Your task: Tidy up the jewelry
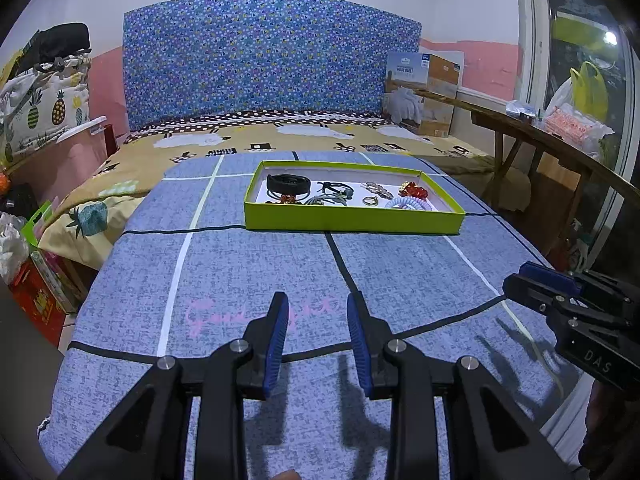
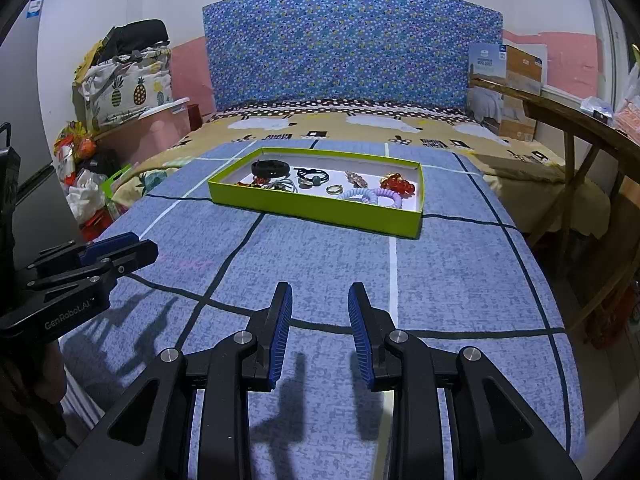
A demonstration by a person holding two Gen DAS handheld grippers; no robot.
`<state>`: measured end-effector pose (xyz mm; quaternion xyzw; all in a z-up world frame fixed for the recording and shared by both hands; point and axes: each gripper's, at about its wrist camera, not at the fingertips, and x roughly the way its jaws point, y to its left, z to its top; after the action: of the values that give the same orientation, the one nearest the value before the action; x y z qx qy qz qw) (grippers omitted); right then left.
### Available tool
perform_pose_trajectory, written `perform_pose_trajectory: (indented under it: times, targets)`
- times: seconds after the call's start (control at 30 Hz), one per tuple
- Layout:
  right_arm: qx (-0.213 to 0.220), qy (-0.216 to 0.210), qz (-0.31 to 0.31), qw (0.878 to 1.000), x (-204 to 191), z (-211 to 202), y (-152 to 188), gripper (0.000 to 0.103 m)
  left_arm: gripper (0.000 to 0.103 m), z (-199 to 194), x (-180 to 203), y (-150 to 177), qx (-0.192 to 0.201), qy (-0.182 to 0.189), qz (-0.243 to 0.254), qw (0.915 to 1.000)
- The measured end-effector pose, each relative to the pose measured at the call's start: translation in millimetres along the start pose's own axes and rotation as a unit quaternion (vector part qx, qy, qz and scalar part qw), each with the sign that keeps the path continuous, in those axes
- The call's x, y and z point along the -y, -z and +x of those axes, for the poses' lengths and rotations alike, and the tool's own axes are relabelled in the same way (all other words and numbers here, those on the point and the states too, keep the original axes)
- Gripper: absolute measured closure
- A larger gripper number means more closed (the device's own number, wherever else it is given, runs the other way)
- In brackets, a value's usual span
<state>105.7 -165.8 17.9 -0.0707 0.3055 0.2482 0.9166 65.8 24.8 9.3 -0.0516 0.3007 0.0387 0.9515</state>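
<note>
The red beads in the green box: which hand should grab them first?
Probably the right gripper: the red beads lie at the right end of the green box, on its side. The left gripper is equally open and empty, but sits further over.

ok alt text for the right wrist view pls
A shallow lime-green cardboard tray holding hair ties, rings and a red beaded piece sits on a blue grid-patterned bedspread. The right gripper, open and empty, points toward it.

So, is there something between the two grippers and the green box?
Nothing visible. Only bare blue bedcover lies between the left gripper, the right gripper and the green box. Both are open and empty.
</note>
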Motion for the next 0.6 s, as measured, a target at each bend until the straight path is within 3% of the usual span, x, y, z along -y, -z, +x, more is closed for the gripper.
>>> perform_pose_trajectory:
  times: [0.6]
  targets:
    - [0.000,0.001,0.001,1.000,-0.2,0.7,0.0,0.073,0.071,0.9,2.7,0.5,0.000,-0.002,0.005,1.0000]
